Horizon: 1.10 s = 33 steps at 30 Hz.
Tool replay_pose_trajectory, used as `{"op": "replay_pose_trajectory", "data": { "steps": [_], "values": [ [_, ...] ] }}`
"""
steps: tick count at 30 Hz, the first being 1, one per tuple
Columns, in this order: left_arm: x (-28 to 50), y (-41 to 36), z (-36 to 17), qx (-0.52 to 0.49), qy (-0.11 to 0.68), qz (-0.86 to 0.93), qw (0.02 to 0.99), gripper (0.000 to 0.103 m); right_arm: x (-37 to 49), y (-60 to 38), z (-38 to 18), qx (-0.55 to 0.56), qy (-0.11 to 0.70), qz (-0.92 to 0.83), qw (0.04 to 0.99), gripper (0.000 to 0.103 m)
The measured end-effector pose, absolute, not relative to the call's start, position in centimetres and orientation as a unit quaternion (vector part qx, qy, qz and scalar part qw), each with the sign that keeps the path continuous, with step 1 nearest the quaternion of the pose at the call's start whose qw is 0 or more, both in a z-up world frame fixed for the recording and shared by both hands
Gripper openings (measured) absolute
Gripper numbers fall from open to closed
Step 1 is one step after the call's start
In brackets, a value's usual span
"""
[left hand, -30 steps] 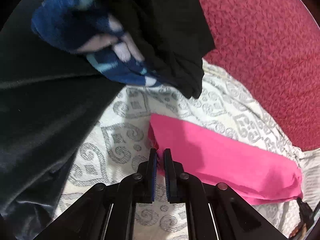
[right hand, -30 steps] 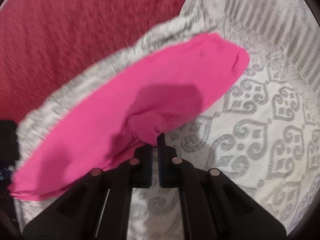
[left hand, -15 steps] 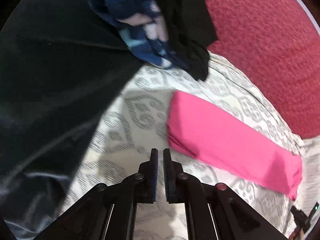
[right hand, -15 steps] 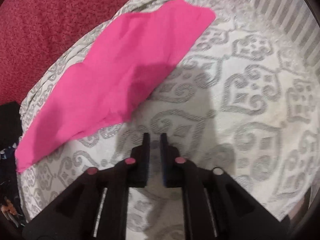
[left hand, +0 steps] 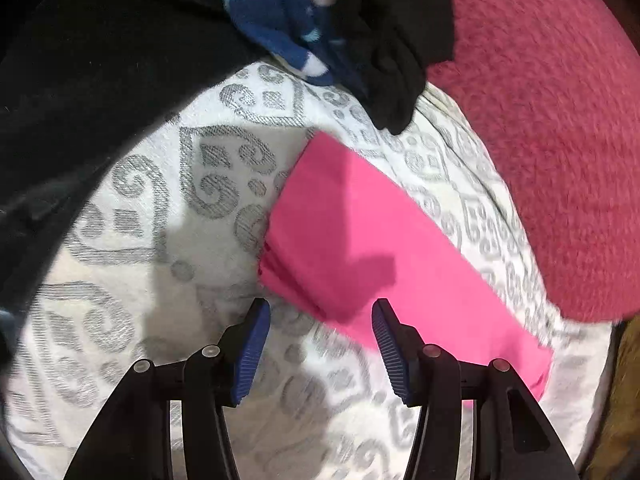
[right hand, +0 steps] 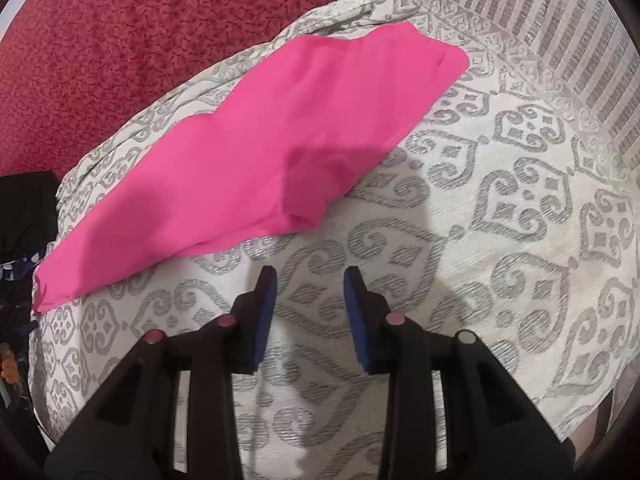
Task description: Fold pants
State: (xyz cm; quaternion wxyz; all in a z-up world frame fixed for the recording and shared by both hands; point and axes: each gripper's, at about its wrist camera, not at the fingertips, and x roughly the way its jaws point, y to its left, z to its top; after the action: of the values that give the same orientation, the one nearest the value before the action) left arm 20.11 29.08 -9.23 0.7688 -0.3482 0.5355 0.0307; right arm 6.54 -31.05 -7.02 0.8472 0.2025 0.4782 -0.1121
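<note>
Both views are evenly and fairly brightly lit from above and behind the cameras, without glare. Soft-edged shadows fall forward onto the patterned cloth [right hand: 500, 208] and the pink pants [right hand: 256, 152] — one dark patch crosses the pants' near edge in each view. The left wrist view is smeared by motion blur, worst toward the rim, where the red blanket [left hand: 560, 140] and the dark clothes [left hand: 396, 60] lose their texture. The right wrist view is sharper — the weave reads clearly. Fisheye distortion bends both pictures, and the corners go black.
</note>
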Motion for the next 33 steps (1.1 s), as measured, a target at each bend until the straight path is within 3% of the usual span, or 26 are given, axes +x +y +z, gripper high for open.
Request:
{"op": "replay_pose_trajectory", "data": {
  "steps": [3, 5, 11, 19, 20, 22, 23, 27, 33],
  "values": [
    [20.8, 28.9, -9.5, -0.367, 0.522, 0.039, 0.769, 0.052, 6.7, -30.9, -7.1, 0.209, 0.474, -0.105, 0.849, 0.037],
    [21.2, 28.5, -9.7, -0.360, 0.520, 0.039, 0.774, 0.004, 6.9, -30.8, -7.0, 0.213, 0.470, -0.102, 0.851, 0.038],
    [20.2, 28.7, -8.0, -0.359, 0.480, 0.044, 0.799, 0.005, 7.8, -31.1, -7.0, 0.217, 0.459, -0.108, 0.855, 0.066],
    [20.8, 26.9, -5.1, -0.314, 0.462, 0.036, 0.829, 0.005, 10.4, -30.9, -8.4, 0.166, 0.479, -0.138, 0.851, 0.068],
    [20.8, 27.0, -4.7, -0.315, 0.458, 0.033, 0.830, 0.005, 10.9, -30.9, -8.7, 0.155, 0.482, -0.146, 0.850, 0.066],
    [20.8, 27.4, -3.9, -0.318, 0.450, 0.031, 0.834, 0.005, 11.7, -31.3, -8.8, 0.151, 0.474, -0.153, 0.854, 0.012],
    [20.6, 27.7, -3.3, -0.318, 0.444, 0.031, 0.837, 0.005, 11.9, -31.9, -8.8, 0.183, 0.469, -0.134, 0.854, 0.006],
    [19.8, 28.7, -0.5, -0.306, 0.412, 0.037, 0.857, 0.005, 10.9, -31.6, -5.6, 0.199, 0.426, -0.120, 0.874, 0.006],
    [17.3, 31.4, 0.1, -0.289, 0.406, 0.061, 0.865, 0.005, 9.8, -29.2, -4.6, 0.217, 0.459, -0.068, 0.859, 0.007]
  ]
}}
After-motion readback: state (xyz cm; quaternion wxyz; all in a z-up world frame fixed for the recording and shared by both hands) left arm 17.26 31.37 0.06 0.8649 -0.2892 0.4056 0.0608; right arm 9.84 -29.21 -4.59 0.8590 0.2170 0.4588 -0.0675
